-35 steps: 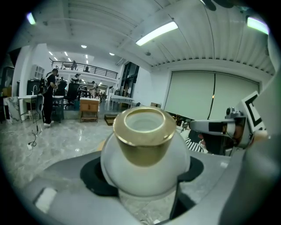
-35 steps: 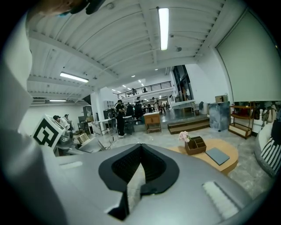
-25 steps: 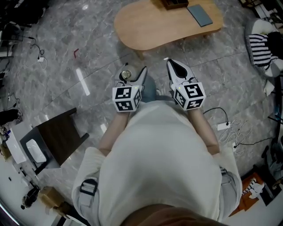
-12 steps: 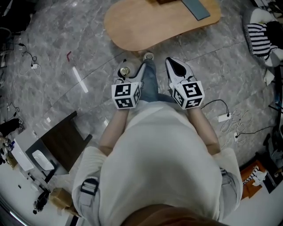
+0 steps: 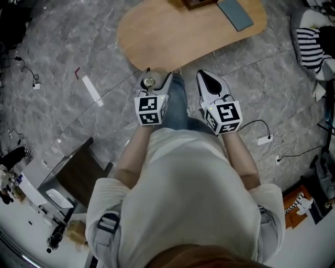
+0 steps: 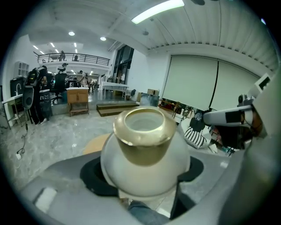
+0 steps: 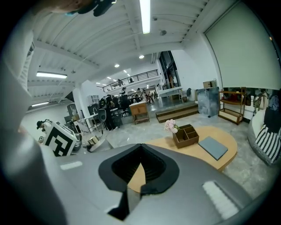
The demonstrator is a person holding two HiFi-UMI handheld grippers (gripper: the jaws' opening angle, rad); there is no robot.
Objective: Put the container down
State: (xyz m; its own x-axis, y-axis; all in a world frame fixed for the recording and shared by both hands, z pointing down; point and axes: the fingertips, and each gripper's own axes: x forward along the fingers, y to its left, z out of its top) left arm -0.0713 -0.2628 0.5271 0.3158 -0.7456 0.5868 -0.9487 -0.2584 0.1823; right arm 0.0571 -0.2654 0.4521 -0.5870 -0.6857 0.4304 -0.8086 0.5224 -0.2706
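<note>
A round white container with a gold neck (image 6: 145, 154) sits between the jaws of my left gripper (image 6: 143, 175), which is shut on its belly. From the head view the container (image 5: 149, 82) and left gripper (image 5: 156, 79) hang just at the near edge of the oval wooden table (image 5: 172, 31). My right gripper (image 5: 209, 79) is held beside it to the right, over the floor, shut and holding nothing. In the right gripper view its jaws (image 7: 139, 176) meet, and the table (image 7: 229, 149) lies ahead.
On the table's far end are a grey pad (image 5: 235, 14) and a wooden organizer box (image 7: 186, 135) with pink flowers (image 7: 171, 126). A dark low stand (image 5: 73, 167) is at the left. Cables (image 5: 272, 152) and a striped cushion (image 5: 314, 44) lie at the right.
The person has stepped toward the table. Both grippers now sit closer to its near edge, and the left gripper still grips the container.
</note>
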